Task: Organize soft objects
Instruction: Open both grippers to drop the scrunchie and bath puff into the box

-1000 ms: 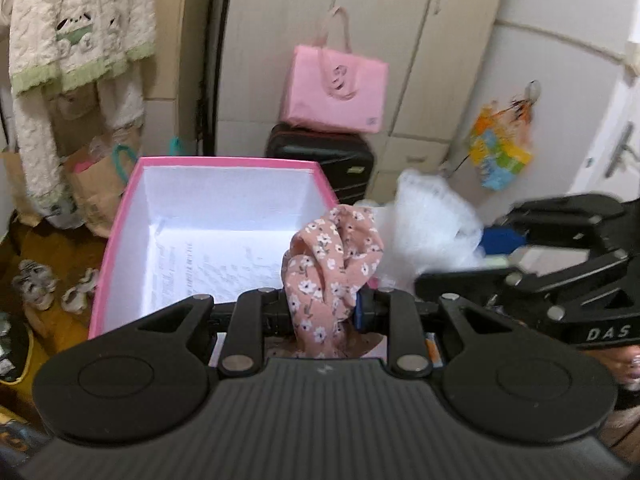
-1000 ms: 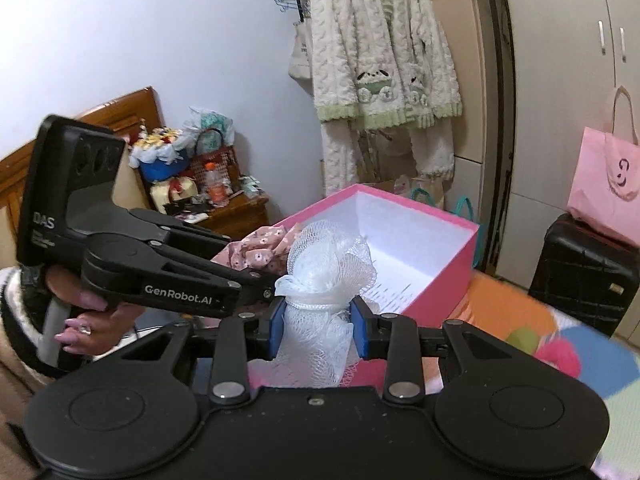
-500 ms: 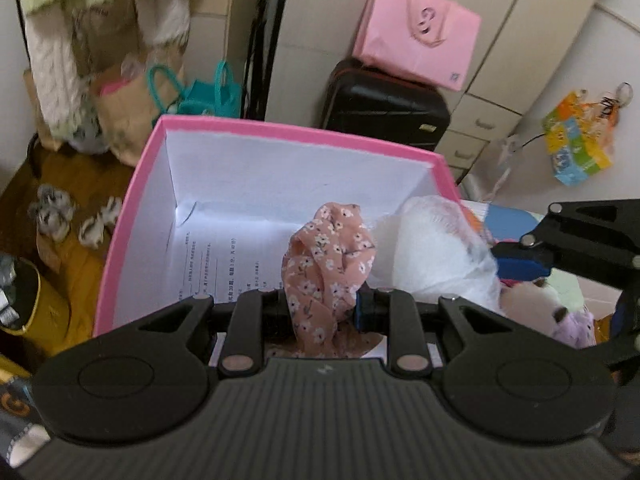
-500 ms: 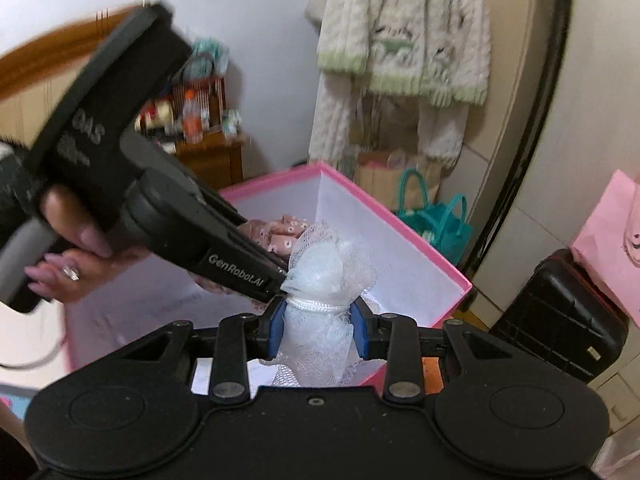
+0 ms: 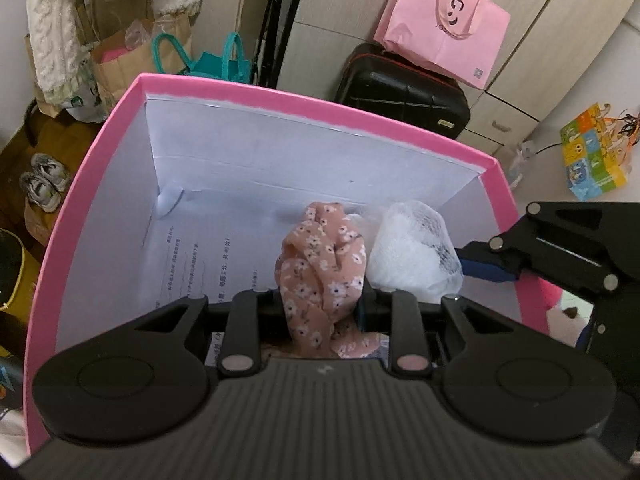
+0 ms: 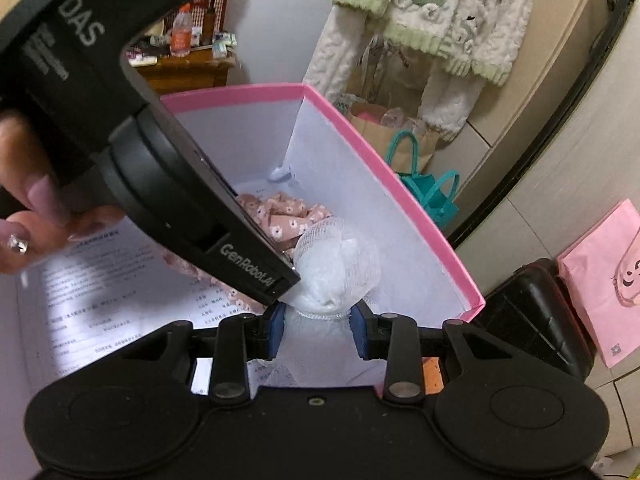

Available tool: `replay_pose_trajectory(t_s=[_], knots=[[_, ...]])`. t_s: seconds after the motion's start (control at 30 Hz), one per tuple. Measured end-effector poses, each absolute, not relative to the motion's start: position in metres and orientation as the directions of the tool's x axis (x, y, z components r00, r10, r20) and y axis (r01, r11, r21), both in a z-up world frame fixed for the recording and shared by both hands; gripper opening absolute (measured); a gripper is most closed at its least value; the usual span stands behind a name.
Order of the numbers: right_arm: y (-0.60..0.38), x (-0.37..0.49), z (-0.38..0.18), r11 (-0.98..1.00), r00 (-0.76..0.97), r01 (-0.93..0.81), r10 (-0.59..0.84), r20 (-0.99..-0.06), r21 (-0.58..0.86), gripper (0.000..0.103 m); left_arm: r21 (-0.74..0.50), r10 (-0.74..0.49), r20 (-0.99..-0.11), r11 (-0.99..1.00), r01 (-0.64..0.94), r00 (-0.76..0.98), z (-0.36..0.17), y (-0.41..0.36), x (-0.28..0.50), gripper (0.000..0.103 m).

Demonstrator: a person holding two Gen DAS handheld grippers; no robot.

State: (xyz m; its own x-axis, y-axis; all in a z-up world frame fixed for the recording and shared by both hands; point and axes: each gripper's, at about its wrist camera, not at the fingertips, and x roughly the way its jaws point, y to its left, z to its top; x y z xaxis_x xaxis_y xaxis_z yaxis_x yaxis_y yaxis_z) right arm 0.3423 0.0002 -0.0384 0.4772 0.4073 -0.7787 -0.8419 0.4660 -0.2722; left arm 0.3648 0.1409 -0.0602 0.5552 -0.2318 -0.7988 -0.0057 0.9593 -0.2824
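A pink box point(image 5: 100, 152) with white paper-lined walls stands open below both grippers; it also shows in the right wrist view point(image 6: 400, 200). My left gripper point(image 5: 322, 304) is shut on a pink floral cloth point(image 5: 320, 256) and holds it inside the box. My right gripper point(image 6: 318, 330) is shut on a white mesh bundle point(image 6: 336, 268) and holds it inside the box, right beside the floral cloth point(image 6: 280, 216). The white bundle point(image 5: 412, 252) and the right gripper's body show at the right in the left wrist view. The left gripper's body crosses the right wrist view.
A black suitcase point(image 5: 404, 92) with a pink paper bag point(image 5: 440, 24) on it stands behind the box by the wardrobe. Teal and brown bags point(image 5: 216, 60) and shoes point(image 5: 44, 184) lie on the floor at left. A cream cardigan point(image 6: 432, 12) hangs above.
Both grippers have moved forward and down over the box, carrying the floral cloth and the white bundle from above its near rim to inside it. Both stay shut.
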Motion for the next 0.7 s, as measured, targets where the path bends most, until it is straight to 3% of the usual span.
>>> replay_pose_trajectory(t_s=[0.13,0.3,0.47,0.7], knots=[[0.009,0.348,-0.044,0.459,0.473,-0.843,0.383,-0.793,-0.281,0.043,-0.249,-0.185,-0.797,0.968,-0.033,0.575,-0.059,0.143,0.364,0.046],[0.006,0.345,-0.044,0.469,0.480,-0.840,0.405,-0.778,-0.274,0.051,-0.247,-0.191,-0.782,0.969,-0.014,0.593,-0.047,0.146,0.354,0.051],[-0.002,0.337,-0.035,0.495,0.480,-0.834,0.438,-0.760,-0.242,0.069,-0.225,-0.202,-0.750,0.973,0.043,0.630,-0.026,0.143,0.336,0.060],[-0.019,0.326,-0.016,0.553,0.498,-0.810,0.470,-0.729,-0.196,0.076,-0.183,-0.200,-0.716,0.978,0.098,0.668,0.009,0.139,0.309,0.062]])
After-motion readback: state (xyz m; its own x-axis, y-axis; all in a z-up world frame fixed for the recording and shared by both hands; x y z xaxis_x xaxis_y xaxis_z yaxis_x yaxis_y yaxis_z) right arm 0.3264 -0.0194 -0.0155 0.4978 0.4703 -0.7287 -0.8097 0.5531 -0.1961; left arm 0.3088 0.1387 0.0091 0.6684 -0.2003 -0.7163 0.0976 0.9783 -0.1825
